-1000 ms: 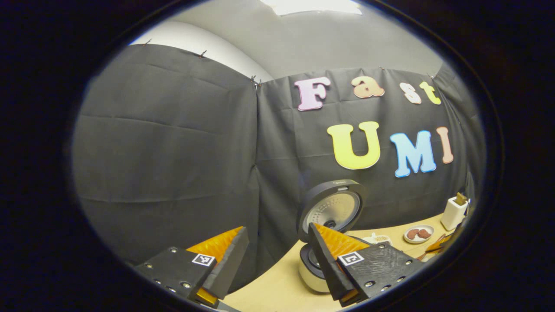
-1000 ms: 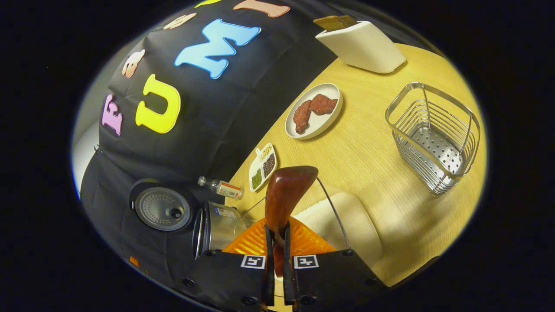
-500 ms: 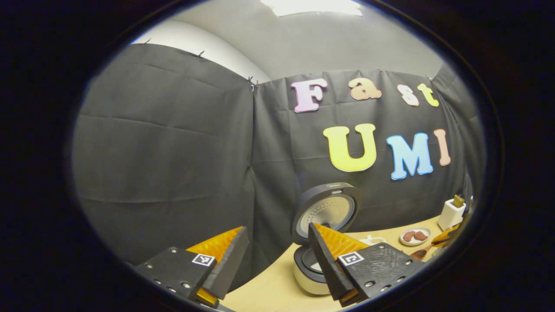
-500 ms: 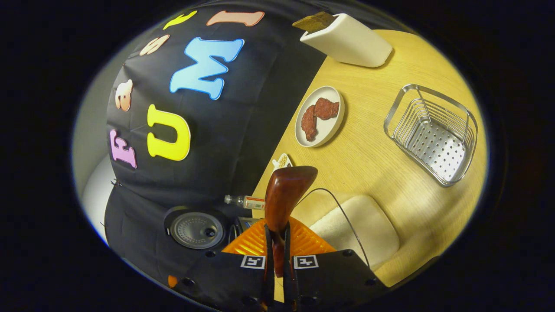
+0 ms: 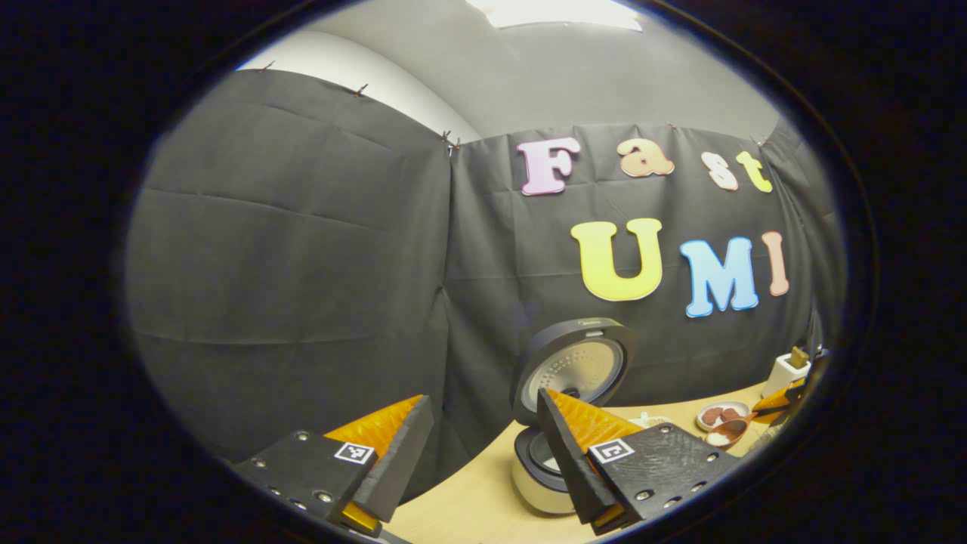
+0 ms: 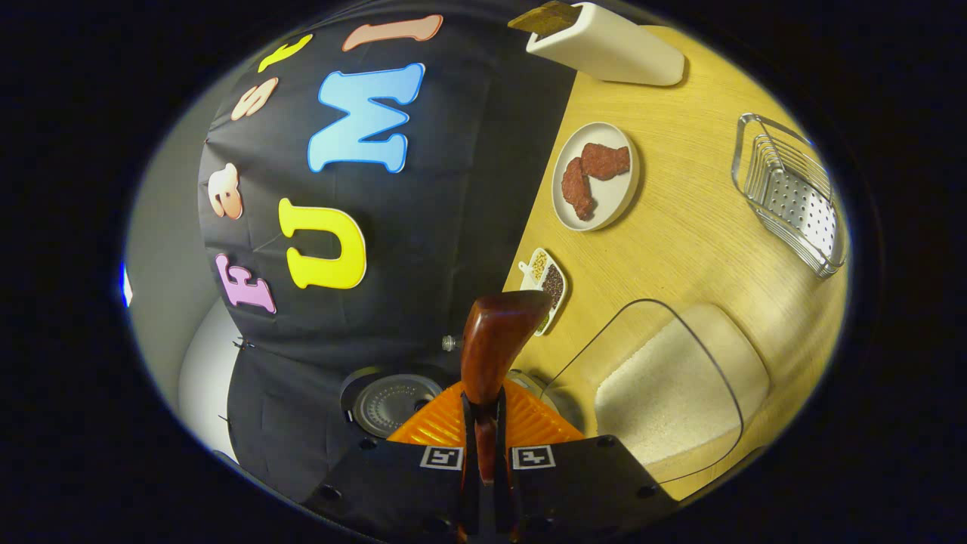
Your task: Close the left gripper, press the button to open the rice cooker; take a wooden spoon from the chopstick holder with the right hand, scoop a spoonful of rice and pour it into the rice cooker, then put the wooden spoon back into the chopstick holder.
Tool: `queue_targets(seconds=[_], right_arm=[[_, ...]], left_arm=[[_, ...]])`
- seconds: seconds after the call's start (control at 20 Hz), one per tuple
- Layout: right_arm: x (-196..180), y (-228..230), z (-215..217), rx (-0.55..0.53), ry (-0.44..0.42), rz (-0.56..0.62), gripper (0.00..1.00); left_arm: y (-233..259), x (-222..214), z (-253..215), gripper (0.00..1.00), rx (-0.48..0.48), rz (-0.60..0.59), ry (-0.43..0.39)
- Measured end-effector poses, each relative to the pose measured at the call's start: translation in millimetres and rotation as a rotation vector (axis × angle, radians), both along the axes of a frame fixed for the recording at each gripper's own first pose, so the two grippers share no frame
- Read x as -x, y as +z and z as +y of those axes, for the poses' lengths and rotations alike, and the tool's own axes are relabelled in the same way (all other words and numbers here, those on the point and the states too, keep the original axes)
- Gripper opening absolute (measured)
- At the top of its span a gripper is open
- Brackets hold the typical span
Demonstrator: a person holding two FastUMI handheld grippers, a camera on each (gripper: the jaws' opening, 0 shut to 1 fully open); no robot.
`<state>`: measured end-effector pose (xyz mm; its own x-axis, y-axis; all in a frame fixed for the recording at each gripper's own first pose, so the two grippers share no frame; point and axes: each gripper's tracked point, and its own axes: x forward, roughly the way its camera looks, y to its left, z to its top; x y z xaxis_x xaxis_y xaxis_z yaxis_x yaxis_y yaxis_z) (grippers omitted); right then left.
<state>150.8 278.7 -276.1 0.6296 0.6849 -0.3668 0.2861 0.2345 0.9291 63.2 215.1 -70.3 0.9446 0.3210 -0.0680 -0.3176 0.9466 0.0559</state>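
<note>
The rice cooker (image 5: 538, 483) stands on the table with its round lid (image 5: 574, 370) raised. My left gripper (image 5: 483, 398) hangs open in front of it, holding nothing. My right gripper (image 6: 483, 400) is shut on the handle of the dark wooden spoon (image 6: 498, 340), which points up and away from me. Far off in the left gripper view, the spoon (image 5: 727, 432) hovers level over the table with something pale in its bowl. The glass container of rice (image 6: 680, 393) lies just right of the spoon. The cooker lid (image 6: 393, 400) peeks out behind my right fingers. The wire chopstick holder (image 6: 789, 196) stands at the far right.
A plate with two pieces of meat (image 6: 597, 174) and a small divided dish of beans (image 6: 548, 279) sit by the cloth wall. A white box with a brown slice in it (image 6: 604, 49) stands at the back. Bare wooden tabletop (image 6: 695, 249) lies between plate and holder.
My right gripper has carried the spoon away from the rice container toward the cooker, turning as it went. The left gripper has hardly moved and stays open.
</note>
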Motion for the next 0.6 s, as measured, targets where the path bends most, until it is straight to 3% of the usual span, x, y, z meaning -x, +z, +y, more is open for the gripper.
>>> queue_targets(seconds=[0.4, 0.45, 0.6], right_arm=[[-16.7, 42.8, 74.3, -0.083, 0.089, -0.062, 0.09], [-18.5, 48.8, 85.4, -0.091, 0.101, -0.074, 0.13], [-25.2, 61.3, 116.5, -0.106, 0.131, -0.105, 0.09]], left_arm=[[-4.7, 17.7, 26.5, 0.87, 0.0, 0.009, 0.054], [-5.6, 19.5, 30.9, 0.88, 0.002, 0.011, 0.063], [-6.7, 24.3, 44.6, 0.86, 0.002, 0.015, 0.09]])
